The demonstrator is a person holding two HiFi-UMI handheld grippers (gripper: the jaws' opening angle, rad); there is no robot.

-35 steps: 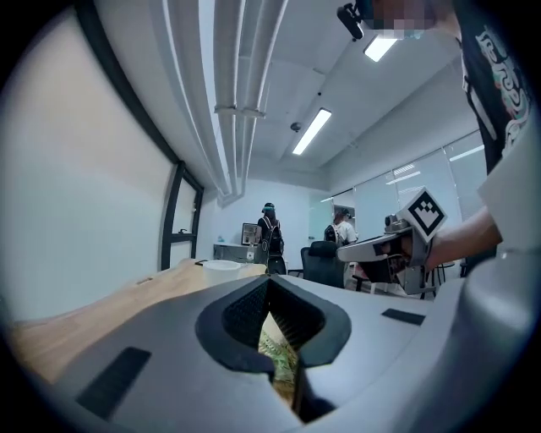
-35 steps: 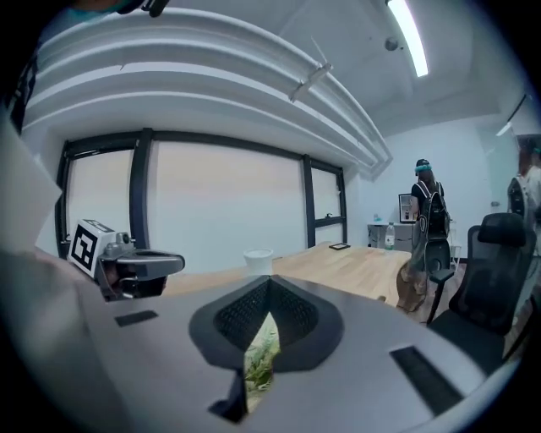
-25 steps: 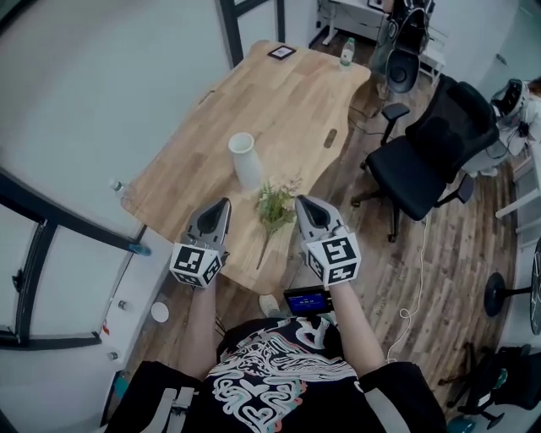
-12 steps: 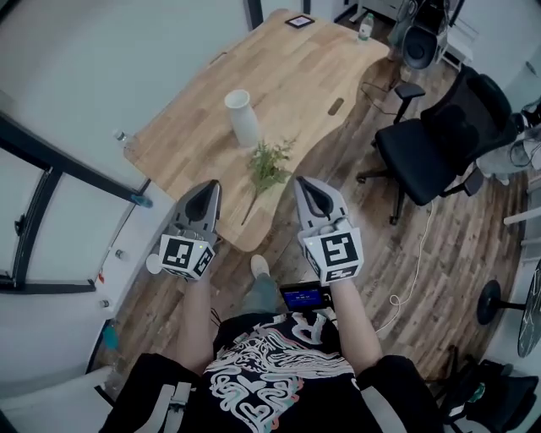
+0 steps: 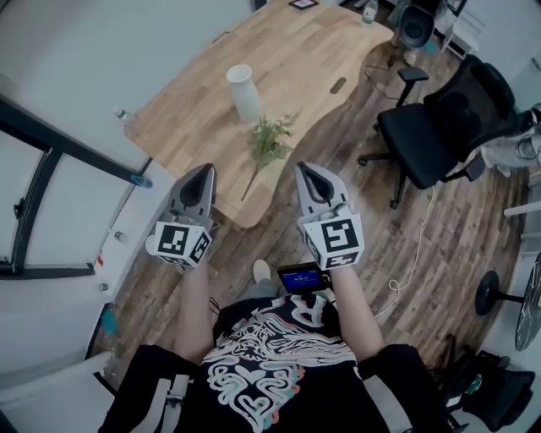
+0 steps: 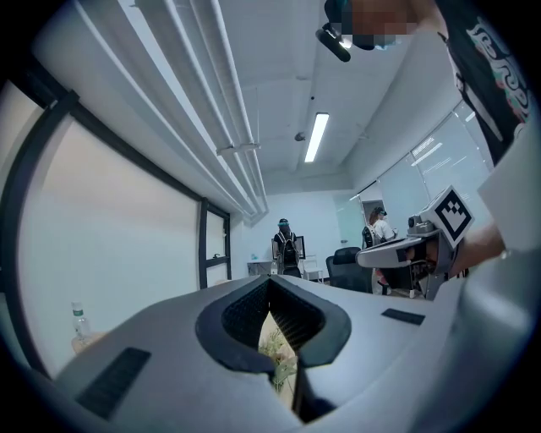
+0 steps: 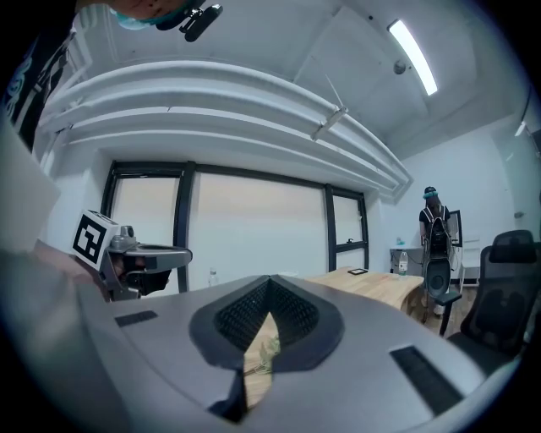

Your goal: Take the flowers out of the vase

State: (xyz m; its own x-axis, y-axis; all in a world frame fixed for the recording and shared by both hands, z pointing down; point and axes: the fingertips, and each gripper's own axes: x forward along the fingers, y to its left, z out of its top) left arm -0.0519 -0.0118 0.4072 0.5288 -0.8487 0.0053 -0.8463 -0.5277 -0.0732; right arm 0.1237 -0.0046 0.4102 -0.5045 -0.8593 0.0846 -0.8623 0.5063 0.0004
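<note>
A white vase (image 5: 244,93) stands upright on the wooden table (image 5: 296,63). A green sprig of flowers (image 5: 267,145) lies flat on the tabletop just in front of the vase, its stem pointing toward the table's near edge. My left gripper (image 5: 204,172) is shut and empty, held over the floor just short of the table edge. My right gripper (image 5: 305,170) is shut and empty too, level with the left one. Through the notch of each gripper's closed jaws I glimpse the flowers (image 6: 277,348) (image 7: 268,348).
A black office chair (image 5: 444,127) stands right of the table. A small black square (image 5: 303,3) and a bottle (image 5: 368,10) sit at the table's far end. A glass wall with dark frames runs along the left. Cables trail over the wood floor. People stand far off.
Both grippers have drawn back from above the table's near edge to over the floor, staying shut. The flowers and vase lie where they were.
</note>
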